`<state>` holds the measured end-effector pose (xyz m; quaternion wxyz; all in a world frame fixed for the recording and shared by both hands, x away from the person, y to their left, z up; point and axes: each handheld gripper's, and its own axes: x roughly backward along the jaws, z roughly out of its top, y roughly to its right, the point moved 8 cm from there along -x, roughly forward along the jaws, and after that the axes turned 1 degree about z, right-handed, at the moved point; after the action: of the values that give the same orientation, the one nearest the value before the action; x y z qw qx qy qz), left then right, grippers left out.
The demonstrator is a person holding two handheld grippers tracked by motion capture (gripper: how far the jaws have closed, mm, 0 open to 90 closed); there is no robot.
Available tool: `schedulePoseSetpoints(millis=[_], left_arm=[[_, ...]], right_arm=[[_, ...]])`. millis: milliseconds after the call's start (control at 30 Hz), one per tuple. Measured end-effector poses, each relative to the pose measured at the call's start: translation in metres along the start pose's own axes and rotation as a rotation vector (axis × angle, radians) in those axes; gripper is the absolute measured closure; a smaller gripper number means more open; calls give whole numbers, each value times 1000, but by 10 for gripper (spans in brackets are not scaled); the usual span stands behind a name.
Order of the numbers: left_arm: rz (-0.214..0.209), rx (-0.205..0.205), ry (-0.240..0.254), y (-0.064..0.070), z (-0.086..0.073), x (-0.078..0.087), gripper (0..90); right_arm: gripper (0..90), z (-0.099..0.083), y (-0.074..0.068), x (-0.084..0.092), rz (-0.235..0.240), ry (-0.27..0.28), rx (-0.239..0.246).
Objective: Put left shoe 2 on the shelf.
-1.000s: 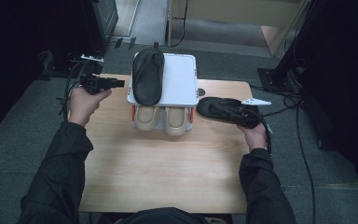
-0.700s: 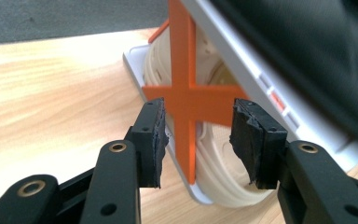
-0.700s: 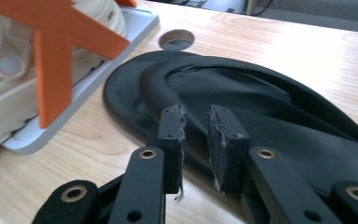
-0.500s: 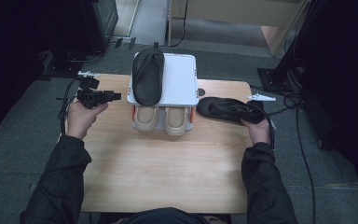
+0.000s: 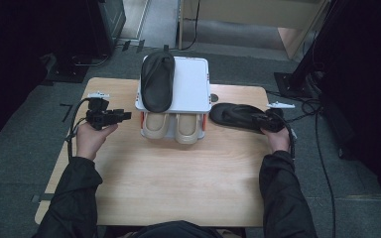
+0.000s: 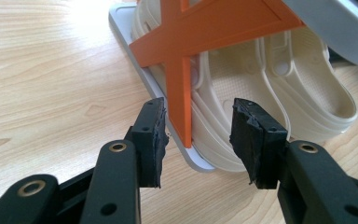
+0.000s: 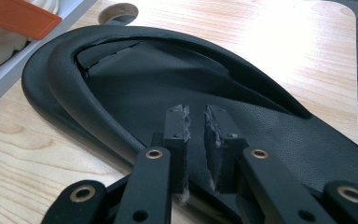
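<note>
A white shoe rack (image 5: 193,84) with orange cross-braced sides (image 6: 209,32) stands at the table's back. One black slipper (image 5: 157,82) lies on its top, and a cream pair (image 5: 176,128) sits on the lower shelf. My left gripper (image 5: 126,115) is open at the rack's left side; the orange brace's lower leg and the white base edge stand between its pads (image 6: 198,135). A second black slipper (image 5: 233,115) lies on the table right of the rack. My right gripper (image 5: 258,119) is over its heel end (image 7: 121,79). Its jaws (image 7: 196,126) have just been closing to a narrow slit, with nothing seen between them.
The wooden table (image 5: 178,183) has bare room in front of the rack. A round cable hole (image 5: 214,97) sits just beyond the loose slipper's toe. Cables trail off both sides onto the dark floor.
The left hand has come down from beside the top slipper to the rack's lower shelf. The right hand has shifted a little at the loose slipper's heel.
</note>
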<state>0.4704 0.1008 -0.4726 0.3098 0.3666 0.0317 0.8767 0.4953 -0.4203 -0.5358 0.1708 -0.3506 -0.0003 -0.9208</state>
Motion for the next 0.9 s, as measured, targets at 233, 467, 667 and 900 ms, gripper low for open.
schedulePoseSetpoints(millis=[233, 467, 667, 900], left_arm=[[-20, 1, 16, 1, -7, 0, 547], [-15, 11, 21, -3, -10, 0, 545], [-15, 17, 26, -11, -12, -3, 536], [-13, 31, 23, -19, -12, -6, 536]], right_arm=[[803, -3, -3, 2, 14, -7, -12], [801, -7, -9, 6, 24, -15, -1], [798, -13, -17, 11, 38, -22, 9], [797, -17, -28, 16, 56, -36, 35]])
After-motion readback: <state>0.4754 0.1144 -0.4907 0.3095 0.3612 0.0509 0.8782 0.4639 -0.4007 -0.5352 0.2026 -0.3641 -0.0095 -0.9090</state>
